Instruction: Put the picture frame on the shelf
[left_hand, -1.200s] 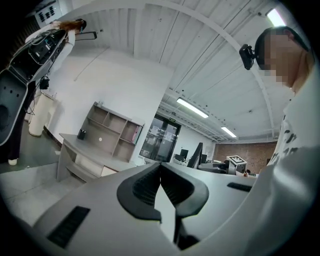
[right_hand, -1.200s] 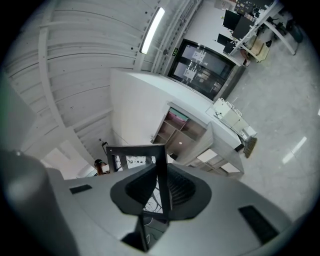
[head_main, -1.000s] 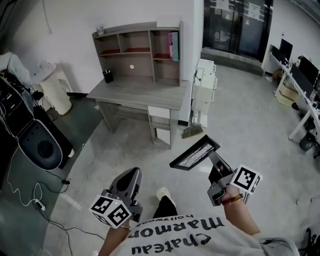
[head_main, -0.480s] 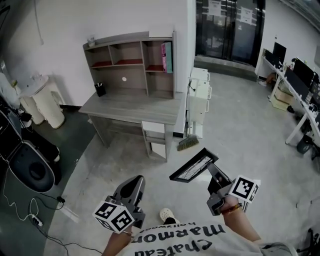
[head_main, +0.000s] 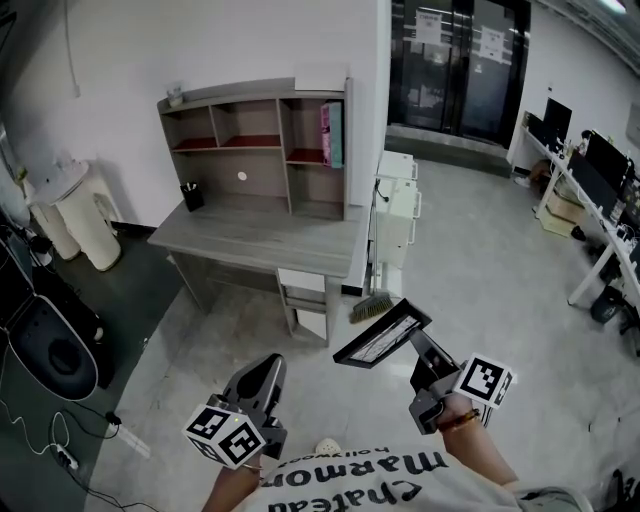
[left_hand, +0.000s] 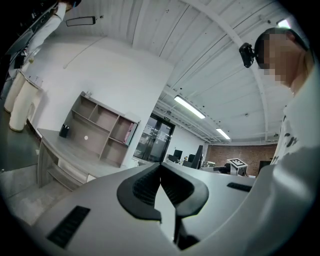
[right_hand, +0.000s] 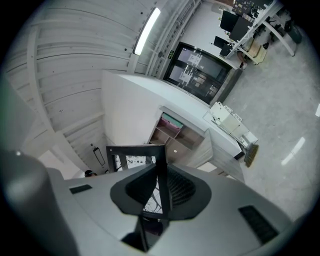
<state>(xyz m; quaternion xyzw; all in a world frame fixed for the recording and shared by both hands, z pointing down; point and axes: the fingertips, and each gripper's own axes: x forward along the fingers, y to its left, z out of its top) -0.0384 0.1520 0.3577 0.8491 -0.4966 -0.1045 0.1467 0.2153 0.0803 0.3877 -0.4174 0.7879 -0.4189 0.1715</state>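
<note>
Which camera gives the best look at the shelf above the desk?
The head view: the whole shelf shows, every compartment visible. The left gripper view shows it small and tilted; the right gripper view shows part, behind the picture frame.

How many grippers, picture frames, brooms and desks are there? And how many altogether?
grippers: 2 (left gripper, right gripper)
picture frame: 1
broom: 1
desk: 1
total: 5
</note>
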